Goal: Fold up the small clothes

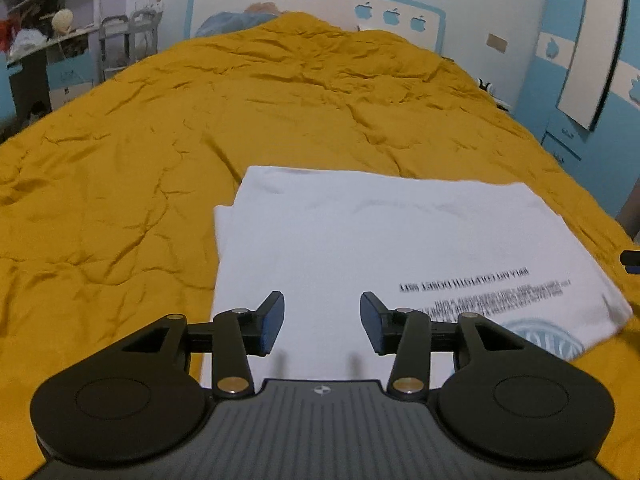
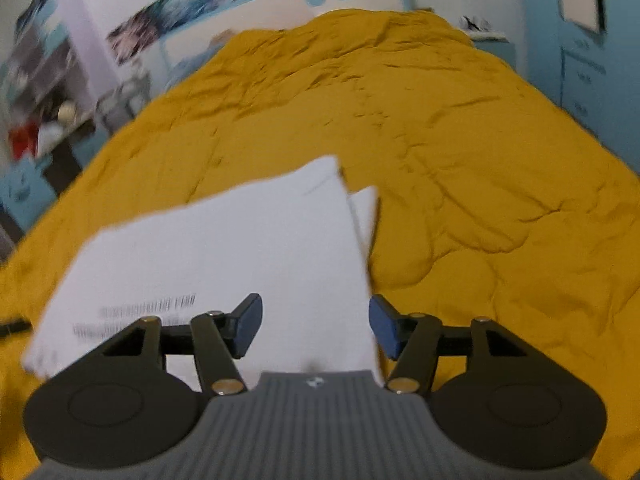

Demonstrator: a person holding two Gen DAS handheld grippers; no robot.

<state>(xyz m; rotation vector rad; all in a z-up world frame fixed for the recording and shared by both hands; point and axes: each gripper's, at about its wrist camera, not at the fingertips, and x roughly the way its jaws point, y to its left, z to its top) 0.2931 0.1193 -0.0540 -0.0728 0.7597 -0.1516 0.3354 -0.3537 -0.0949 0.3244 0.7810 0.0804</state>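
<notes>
Left gripper (image 1: 322,322): we see its jaws spread wide, blue pads (image 1: 273,322) facing each other, nothing between them. It hovers over the near left part of the folded white T-shirt (image 1: 360,240); whether the tips touch the cloth we cannot tell.

Right gripper (image 2: 316,326): likewise spread apart and empty, blue pads (image 2: 382,326) visible, poised over the shirt's (image 2: 240,248) near right edge. This view is motion-blurred.

The T-shirt lies flat as a rough rectangle on the mustard-yellow bedspread (image 1: 160,140), near the foot of the bed. Black printed lettering (image 1: 480,288) runs upside down toward us, with a pale blue round emblem (image 1: 540,336) just below it. A folded layer peeks out along each side edge.

Beyond: wrinkled bedspread (image 2: 480,160), a white-and-blue headboard with apple shapes (image 1: 392,16), shelving (image 1: 44,36) to the left, blue cabinets (image 1: 580,120) to the right.
</notes>
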